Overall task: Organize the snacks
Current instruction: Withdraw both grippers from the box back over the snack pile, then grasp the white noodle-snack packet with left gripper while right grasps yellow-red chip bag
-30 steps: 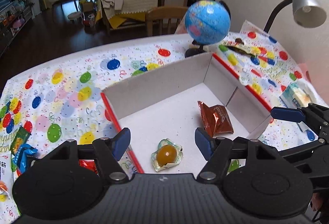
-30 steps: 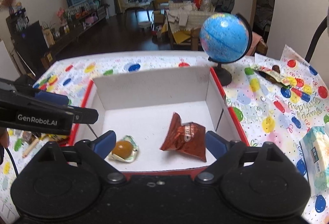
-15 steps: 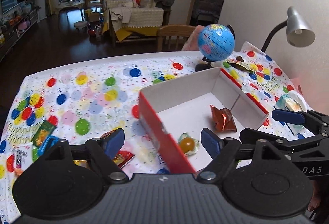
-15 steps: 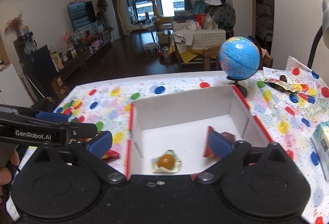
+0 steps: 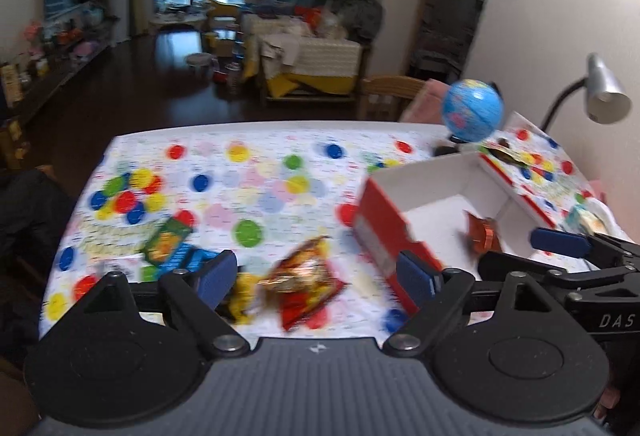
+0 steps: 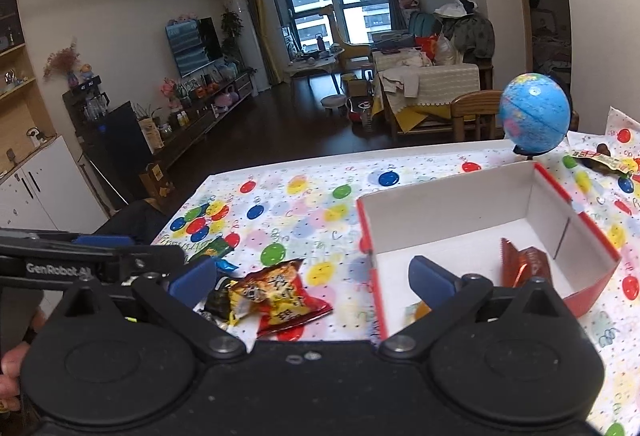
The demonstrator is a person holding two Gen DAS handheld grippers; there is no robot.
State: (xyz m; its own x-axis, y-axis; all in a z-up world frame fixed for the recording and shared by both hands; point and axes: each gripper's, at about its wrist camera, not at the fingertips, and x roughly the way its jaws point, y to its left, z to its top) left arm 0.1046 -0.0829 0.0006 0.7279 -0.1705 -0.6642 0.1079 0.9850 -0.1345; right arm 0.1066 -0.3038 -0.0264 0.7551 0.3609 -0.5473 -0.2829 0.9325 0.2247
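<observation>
A red box with a white inside (image 5: 384, 232) (image 6: 448, 208) stands on the table at the right. In it lie a brown-red foil packet (image 5: 482, 234) (image 6: 522, 266) and a clear-wrapped orange sweet (image 6: 418, 310), mostly hidden by my finger. A red and yellow snack bag (image 5: 306, 282) (image 6: 280, 296) lies on the table left of the box. My left gripper (image 5: 322, 274) is open and empty above that bag. My right gripper (image 6: 312, 276) is open and empty, between bag and box. A green and blue packet (image 5: 168, 246) (image 6: 212, 250) lies further left.
The table has a balloon-print cloth (image 5: 260, 192) (image 6: 304, 204). A blue globe (image 5: 472, 110) (image 6: 534, 118) and a desk lamp (image 5: 604, 94) stand at the back right. A dark wrapper (image 6: 600, 162) lies behind the box. A tissue pack (image 5: 584, 216) lies at the right edge.
Both grippers have pulled back and swung left from over the box, so the loose snacks on the table left of the box now sit between the fingers. Both stay open.
</observation>
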